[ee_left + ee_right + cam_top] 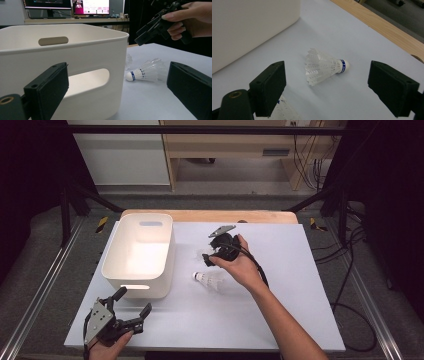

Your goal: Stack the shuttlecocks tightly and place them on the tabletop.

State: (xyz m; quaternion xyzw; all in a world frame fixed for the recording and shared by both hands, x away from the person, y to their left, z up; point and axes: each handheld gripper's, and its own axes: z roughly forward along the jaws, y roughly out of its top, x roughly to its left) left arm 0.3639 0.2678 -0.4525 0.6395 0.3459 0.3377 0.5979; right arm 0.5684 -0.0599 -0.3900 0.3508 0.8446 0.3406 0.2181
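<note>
Between the wide-apart black jaws of the right hand-held gripper [327, 91], touching neither, a white shuttlecock [324, 67] lies on the bench [342, 27], cork toward its wooden edge, a white bin [249, 27] nearby, another shuttlecock [284, 110] under one jaw.

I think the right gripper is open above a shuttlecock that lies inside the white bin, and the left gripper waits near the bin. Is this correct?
One point is wrong: the shuttlecock is not inside the white bin. It lies on the table beside the bin, as the right gripper view shows. The rest holds: the right gripper is open above it, and the left gripper waits near the bin.
</note>
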